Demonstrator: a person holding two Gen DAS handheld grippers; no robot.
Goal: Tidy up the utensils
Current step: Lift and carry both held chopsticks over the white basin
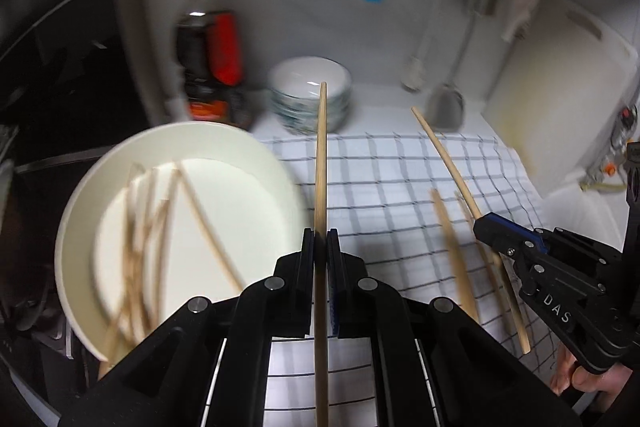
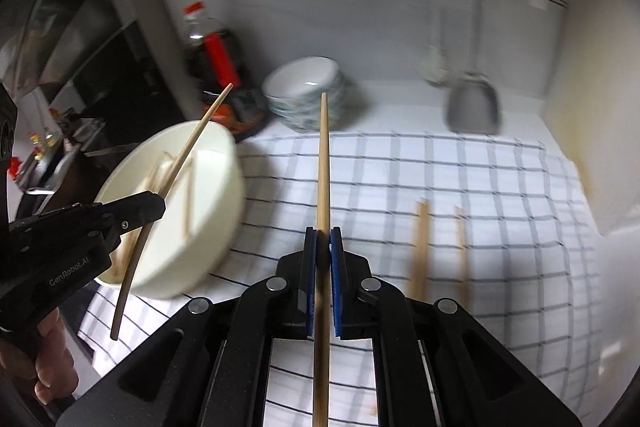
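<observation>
Each claw is closed on one chopstick: the left gripper (image 1: 320, 251) pinches a chopstick (image 1: 321, 163) just right of the white bowl (image 1: 80, 211); the right gripper (image 2: 323, 251) pinches another chopstick (image 2: 323, 163). Two loose chopsticks (image 2: 420, 251) lie right of it.

Risk, as judged: thin sticks pivoting or slipping, missing the bowl.

Checked cloth (image 2: 480, 195) covers the counter; stacked bowls (image 2: 304, 99) and a bottle (image 2: 208, 43) stand ahead.

The chopsticks (image 1: 144, 247) in the bowl (image 1: 80, 211) are blurred and cannot be counted; the bottle (image 1: 208, 43) label is unreadable.
</observation>
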